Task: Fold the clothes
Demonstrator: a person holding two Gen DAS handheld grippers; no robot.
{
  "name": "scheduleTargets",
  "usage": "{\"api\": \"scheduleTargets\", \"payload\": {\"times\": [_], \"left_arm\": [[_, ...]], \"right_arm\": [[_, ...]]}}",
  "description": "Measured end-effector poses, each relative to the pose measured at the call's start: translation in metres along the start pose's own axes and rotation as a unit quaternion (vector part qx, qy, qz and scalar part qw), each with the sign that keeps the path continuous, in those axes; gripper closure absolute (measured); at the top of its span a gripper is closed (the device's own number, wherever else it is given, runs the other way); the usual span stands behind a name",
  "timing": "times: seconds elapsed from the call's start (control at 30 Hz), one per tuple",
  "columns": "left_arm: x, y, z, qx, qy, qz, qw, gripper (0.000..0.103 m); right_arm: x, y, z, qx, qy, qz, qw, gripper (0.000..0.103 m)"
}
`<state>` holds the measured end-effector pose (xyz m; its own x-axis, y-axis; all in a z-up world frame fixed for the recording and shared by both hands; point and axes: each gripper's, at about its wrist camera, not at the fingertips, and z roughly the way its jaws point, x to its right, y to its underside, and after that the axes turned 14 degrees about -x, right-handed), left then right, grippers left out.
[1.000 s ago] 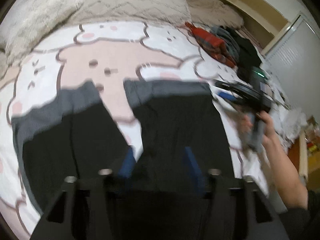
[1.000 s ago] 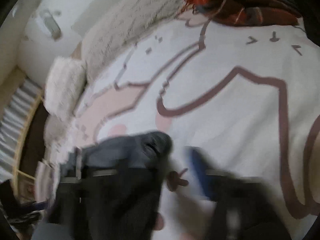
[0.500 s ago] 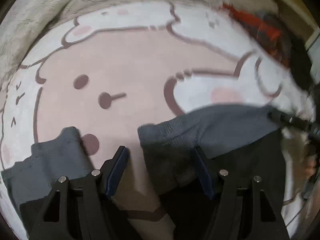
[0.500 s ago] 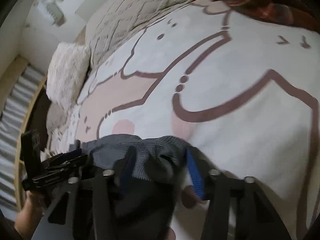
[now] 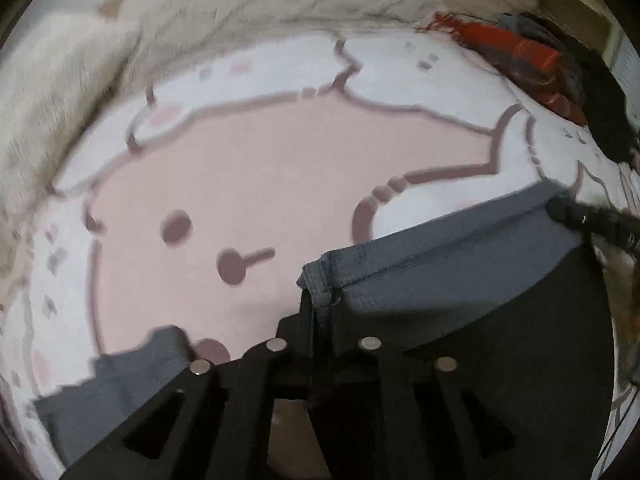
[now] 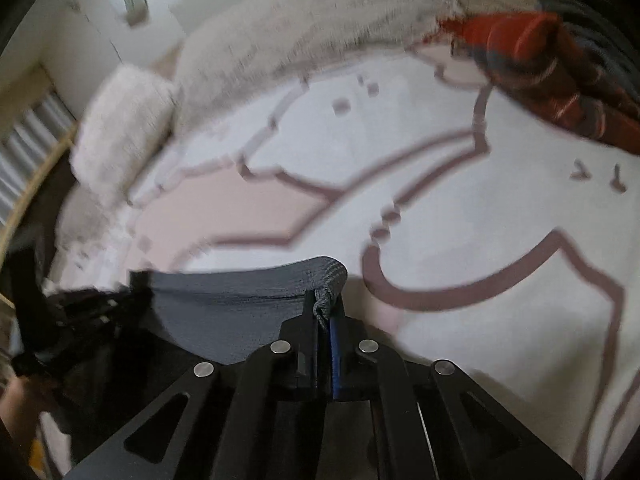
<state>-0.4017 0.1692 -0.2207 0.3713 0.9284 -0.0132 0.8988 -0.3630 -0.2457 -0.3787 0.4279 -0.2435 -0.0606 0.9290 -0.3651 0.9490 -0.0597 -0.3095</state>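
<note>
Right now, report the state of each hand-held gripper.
Left hand-held gripper: closed on the grey cuff.
Right hand-held gripper: closed on the same cuff's other corner.

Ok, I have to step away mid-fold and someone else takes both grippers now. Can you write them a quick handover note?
Left gripper: shut on the left corner of the grey cuff of one leg of the black trousers.
Right gripper: shut on the same cuff's right corner.
The cuff is stretched between both grippers above the cartoon-print bedspread; the other leg's cuff lies on the bed.
Done: both corners gripped.
Left: likely carry the leg over to make the fold, then release.
</note>
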Motion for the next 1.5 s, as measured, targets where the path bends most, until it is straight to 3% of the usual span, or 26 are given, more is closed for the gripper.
{"api": "scheduleTargets", "payload": {"times": [0.07, 0.13, 0.17, 0.2, 0.27, 0.33, 0.43, 0.53, 0.67, 0.83, 0.97, 1.03, 1.1, 1.23, 1.3, 1.5], "left_arm": [[-0.006, 0.0, 0.0, 0.011, 0.021, -0.015, 0.9996, 0.088], [-0.014, 0.0, -0.007, 0.019, 0.021, -0.034, 0.999, 0.069], [-0.018, 0.0, -0.011, 0.024, 0.018, -0.044, 0.9986, 0.046], [-0.022, 0.002, -0.018, 0.036, 0.01, -0.054, 0.9979, 0.034], [-0.033, 0.007, -0.036, 0.065, 0.005, -0.074, 0.9951, 0.034], [-0.044, 0.014, -0.051, 0.077, 0.008, -0.093, 0.9926, 0.034], [-0.059, 0.037, -0.08, 0.081, 0.02, -0.111, 0.9902, 0.034], [-0.063, 0.077, -0.118, 0.086, 0.018, -0.107, 0.9903, 0.034], [-0.055, 0.149, -0.173, 0.086, 0.012, -0.091, 0.9921, 0.034], [-0.035, 0.249, -0.224, 0.091, -0.011, -0.066, 0.9936, 0.034], [-0.014, 0.329, -0.22, 0.065, -0.027, -0.036, 0.9969, 0.034], [-0.001, 0.36, -0.201, 0.048, -0.038, -0.014, 0.9981, 0.034], [0.013, 0.389, -0.177, 0.028, -0.047, 0.011, 0.9984, 0.034], [0.029, 0.418, -0.131, -0.01, -0.101, 0.056, 0.9933, 0.034], [0.021, 0.429, -0.114, -0.036, -0.11, 0.052, 0.9919, 0.033], [-0.021, 0.461, -0.115, -0.058, -0.05, -0.036, 0.9964, 0.033]], "right_arm": [[0.003, 0.004, 0.007, 0.007, 0.005, -0.002, 1.0, 0.098], [0.007, 0.006, 0.002, 0.014, -0.003, 0.006, 1.0, 0.093], [0.01, 0.005, -0.003, 0.016, -0.001, 0.015, 1.0, 0.079], [0.013, 0.006, -0.01, 0.025, 0.007, 0.023, 0.999, 0.054], [0.025, 0.012, -0.032, 0.05, 0.039, 0.05, 0.997, 0.025], [0.038, 0.019, -0.047, 0.059, 0.053, 0.068, 0.995, 0.025], [0.06, 0.04, -0.071, 0.039, 0.046, 0.094, 0.994, 0.025], [0.061, 0.071, -0.102, 0.013, 0.034, 0.087, 0.996, 0.026], [0.023, 0.12, -0.15, -0.017, 0.058, 0.026, 0.998, 0.026], [-0.044, 0.178, -0.206, -0.012, 0.073, -0.019, 0.997, 0.026], [-0.088, 0.222, -0.228, -0.031, 0.05, -0.034, 0.998, 0.026], [-0.115, 0.246, -0.227, -0.046, 0.062, -0.061, 0.995, 0.027], [-0.138, 0.272, -0.222, -0.061, 0.061, -0.081, 0.993, 0.043], [-0.168, 0.314, -0.195, -0.072, 0.036, -0.094, 0.992, 0.054], [-0.179, 0.329, -0.176, -0.078, 0.025, -0.097, 0.992, 0.056], [-0.202, 0.355, -0.118, -0.118, 0.02, -0.108, 0.987, 0.056]]}}
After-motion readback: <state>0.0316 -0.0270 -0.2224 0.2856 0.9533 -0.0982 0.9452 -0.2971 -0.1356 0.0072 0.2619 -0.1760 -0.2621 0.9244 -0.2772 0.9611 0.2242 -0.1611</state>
